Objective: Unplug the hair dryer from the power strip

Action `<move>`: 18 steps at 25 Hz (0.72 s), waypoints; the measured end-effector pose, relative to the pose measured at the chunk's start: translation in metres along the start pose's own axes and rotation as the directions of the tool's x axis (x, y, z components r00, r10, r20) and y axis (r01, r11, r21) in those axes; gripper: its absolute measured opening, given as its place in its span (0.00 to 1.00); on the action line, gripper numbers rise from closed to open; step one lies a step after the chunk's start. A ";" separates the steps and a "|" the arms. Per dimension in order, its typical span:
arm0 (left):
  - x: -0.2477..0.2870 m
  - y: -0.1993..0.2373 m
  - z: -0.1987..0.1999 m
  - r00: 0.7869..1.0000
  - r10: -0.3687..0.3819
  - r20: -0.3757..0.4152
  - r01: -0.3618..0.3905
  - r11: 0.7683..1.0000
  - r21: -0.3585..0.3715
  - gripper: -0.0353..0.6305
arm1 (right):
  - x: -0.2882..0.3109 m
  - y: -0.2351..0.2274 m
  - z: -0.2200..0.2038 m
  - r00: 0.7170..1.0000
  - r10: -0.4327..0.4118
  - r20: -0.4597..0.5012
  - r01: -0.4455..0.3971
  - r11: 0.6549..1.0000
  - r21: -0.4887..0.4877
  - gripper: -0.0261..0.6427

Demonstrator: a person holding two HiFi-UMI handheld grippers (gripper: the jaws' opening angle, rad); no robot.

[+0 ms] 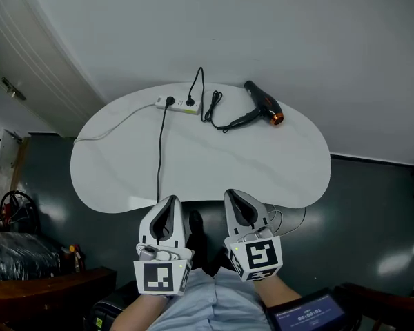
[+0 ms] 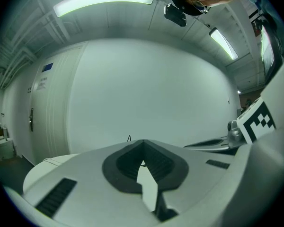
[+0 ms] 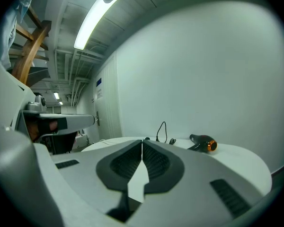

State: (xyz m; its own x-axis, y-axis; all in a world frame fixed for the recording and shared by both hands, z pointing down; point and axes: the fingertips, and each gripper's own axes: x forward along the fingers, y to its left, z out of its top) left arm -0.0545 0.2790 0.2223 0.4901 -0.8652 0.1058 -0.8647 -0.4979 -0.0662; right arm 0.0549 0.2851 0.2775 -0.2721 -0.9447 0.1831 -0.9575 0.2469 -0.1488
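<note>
Pinched tip to tip with nothing between: left tongs. Likewise closed and empty: right tongs. Both side by side at the near edge of the white table, well apart from everything on it. At the table's far side, a white power strip with two black plugs seated in it. From the left plug, a black lead running back toward the near edge. From the right plug, a cord looping up, then coiled, on to the hair dryer. Hair dryer black, lying on the table near the strip's right end, orange-ringed nozzle turned away from it. Off the strip's left end, a thin white cable toward the table's left edge.
</note>
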 end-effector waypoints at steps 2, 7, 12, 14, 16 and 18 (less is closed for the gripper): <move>0.014 0.010 0.000 1.000 -0.006 0.005 0.006 1.000 0.017 0.05 | 0.014 -0.007 0.002 1.000 -0.011 -0.007 0.011 1.000 0.000 0.04; 0.054 0.038 0.000 1.000 -0.019 0.003 0.019 1.000 0.012 0.05 | 0.058 -0.012 0.010 1.000 -0.020 -0.019 0.020 1.000 0.001 0.04; 0.094 0.069 0.008 0.999 -0.036 0.020 0.036 0.999 0.006 0.05 | 0.113 -0.009 0.027 1.000 -0.010 -0.018 0.009 1.000 -0.024 0.04; 0.107 0.084 0.014 0.999 -0.031 0.037 0.032 0.999 -0.035 0.05 | 0.131 -0.009 0.036 1.000 -0.016 -0.012 0.015 0.999 -0.032 0.04; 0.119 0.096 0.023 0.998 -0.020 0.056 0.025 0.995 -0.096 0.05 | 0.147 -0.009 0.045 1.000 -0.024 -0.004 0.024 0.999 -0.040 0.04; 0.130 0.109 0.029 0.997 -0.019 0.071 0.027 0.994 -0.107 0.05 | 0.162 -0.010 0.054 0.999 -0.032 0.005 0.032 0.998 -0.050 0.04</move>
State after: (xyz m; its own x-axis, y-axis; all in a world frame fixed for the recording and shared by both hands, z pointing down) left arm -0.0819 0.1107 0.2005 0.5132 -0.8575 0.0359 -0.8580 -0.5117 0.0436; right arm 0.0255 0.1181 0.2559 -0.2409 -0.9532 0.1826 -0.9694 0.2270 -0.0939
